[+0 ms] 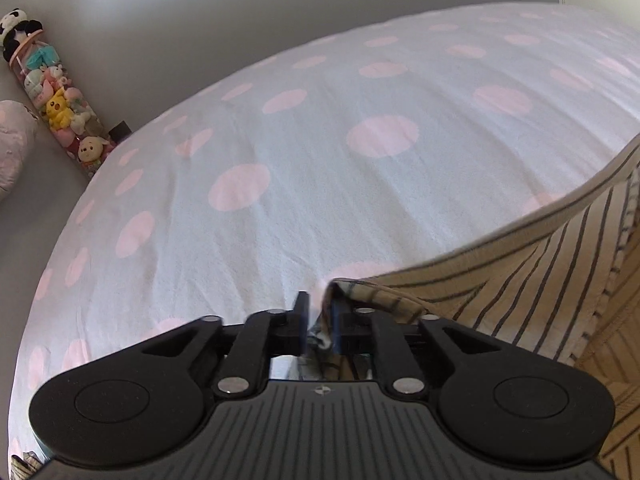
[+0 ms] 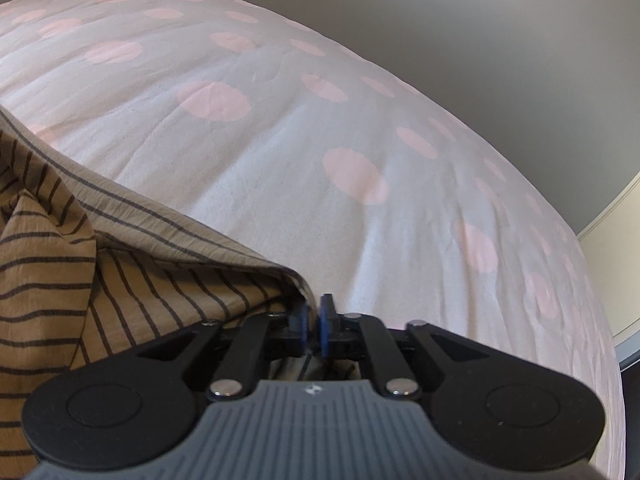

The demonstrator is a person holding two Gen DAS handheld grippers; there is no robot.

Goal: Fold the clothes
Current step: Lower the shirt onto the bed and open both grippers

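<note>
**Striped garment pinched at two corners above the bed**

My left tool (image 1: 318, 322) is closed narrow on a bunched corner of the striped shirt (image 1: 532, 264), the cloth wadded between its blue pads. My right tool (image 2: 314, 320) is likewise pinched down on the shirt's other corner, with fabric showing just behind its pads. From the left camera the shirt runs off toward 3 o'clock; from the right camera it hangs away toward 9 o'clock, so it is stretched between my two tools with one edge raised off the bed.

How far along the folding is, I can only partly judge. There are layers: a tan panel with dark stripes lies under a lifted edge, and stripes run in different directions where the panels meet, which suggests at least one doubling of the cloth. Whether I am carrying an edge over to make a fold or lifting the piece to spread it flat, these views fit either. No neat folded stack is visible.

The bed (image 1: 320, 140) wears a white cover with large pink dots, lightly wrinkled and otherwise bare in view. At 10 o'clock in the left view a tall clear tube of plush toys (image 1: 56, 92) leans against a grey wall (image 1: 200, 20), with a pale pink cushion (image 1: 12, 144) beside it.
</note>
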